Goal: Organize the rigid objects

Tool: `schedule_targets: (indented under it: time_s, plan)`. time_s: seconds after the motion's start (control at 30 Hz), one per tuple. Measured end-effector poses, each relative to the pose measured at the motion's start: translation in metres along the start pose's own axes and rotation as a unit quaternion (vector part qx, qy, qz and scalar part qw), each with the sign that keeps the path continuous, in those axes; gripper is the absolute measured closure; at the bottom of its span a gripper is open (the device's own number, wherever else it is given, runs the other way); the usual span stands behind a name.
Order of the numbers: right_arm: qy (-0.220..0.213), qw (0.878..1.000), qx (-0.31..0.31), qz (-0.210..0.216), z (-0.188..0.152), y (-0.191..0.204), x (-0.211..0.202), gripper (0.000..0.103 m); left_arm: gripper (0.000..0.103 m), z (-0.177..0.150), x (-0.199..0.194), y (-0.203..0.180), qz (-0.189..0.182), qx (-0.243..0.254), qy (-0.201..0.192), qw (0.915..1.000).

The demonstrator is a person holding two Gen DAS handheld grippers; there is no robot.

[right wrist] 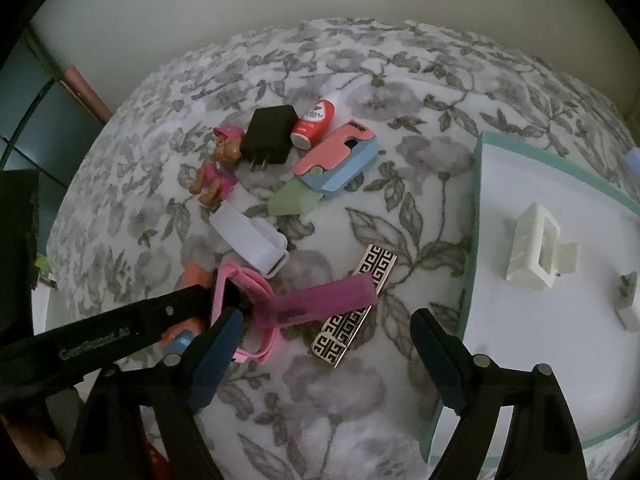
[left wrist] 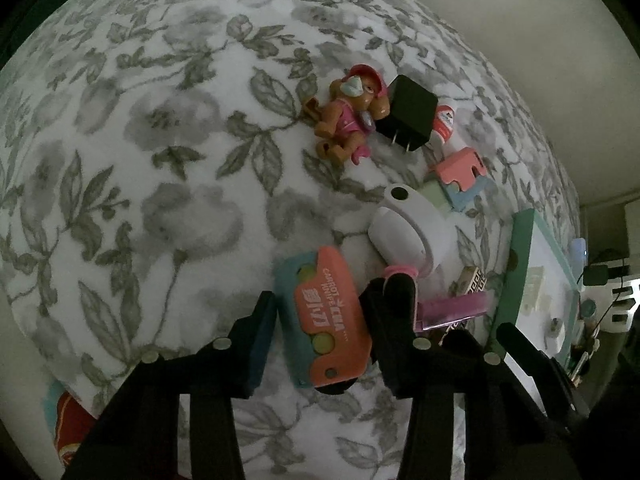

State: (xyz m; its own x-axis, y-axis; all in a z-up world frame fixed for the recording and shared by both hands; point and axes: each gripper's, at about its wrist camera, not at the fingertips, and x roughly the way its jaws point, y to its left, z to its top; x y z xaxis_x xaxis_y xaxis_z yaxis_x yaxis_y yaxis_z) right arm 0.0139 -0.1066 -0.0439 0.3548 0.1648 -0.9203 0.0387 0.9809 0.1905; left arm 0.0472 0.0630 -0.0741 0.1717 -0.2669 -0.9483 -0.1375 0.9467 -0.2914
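My left gripper [left wrist: 320, 320] is open, its jaws on either side of an orange and teal carrot-knife toy [left wrist: 326, 320] lying on the floral blanket [left wrist: 160, 160]; they are not closed on it. My right gripper [right wrist: 324, 356] is open and empty above a black-and-white patterned clip [right wrist: 352, 308] and a purple clip [right wrist: 320, 304]. A pink band [right wrist: 236, 292] lies by the left gripper's finger [right wrist: 120, 332]. A white tray [right wrist: 560, 320] with a green rim holds a white hair claw [right wrist: 536, 252].
Further back lie a toy dog [left wrist: 348, 116], a black plug adapter [left wrist: 408, 112], a red-and-white bottle [right wrist: 316, 122], a pink, blue and green toy knife [right wrist: 332, 164] and a white device [left wrist: 408, 232]. A wall stands behind the bed.
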Motion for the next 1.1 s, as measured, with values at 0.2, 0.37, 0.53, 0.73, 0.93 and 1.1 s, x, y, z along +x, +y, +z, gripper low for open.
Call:
schedule_targets:
  time_s: [0.2, 0.37, 0.53, 0.73, 0.93, 1.1]
  plan:
    - [0.005, 1.0, -0.005, -0.004, 0.001, 0.002, 0.006, 0.016, 0.058, 0.002, 0.001, 0.002, 0.016, 0.005, -0.003, 0.9999]
    - [0.005, 0.999, -0.034, -0.003, 0.001, 0.013, 0.009, 0.016, 0.058, 0.001, -0.002, 0.007, 0.025, 0.002, -0.006, 0.9997]
    - [0.001, 0.997, -0.076, -0.014, 0.0, 0.025, 0.013, 0.015, 0.058, 0.001, -0.003, 0.009, 0.026, -0.002, -0.007, 0.9996]
    - [0.0, 0.993, -0.106, -0.045, -0.001, 0.031, 0.022, 0.01, 0.058, 0.001, -0.003, 0.011, 0.027, -0.003, -0.007, 0.9996]
    - [0.007, 0.995, -0.092, -0.037, 0.002, 0.027, 0.026, 0.01, 0.058, 0.002, -0.003, 0.011, 0.031, -0.002, -0.008, 0.9995]
    - [0.009, 0.996, -0.086, -0.037, 0.002, 0.028, 0.026, 0.031, 0.058, 0.002, -0.002, 0.009, 0.033, -0.002, -0.008, 0.9994]
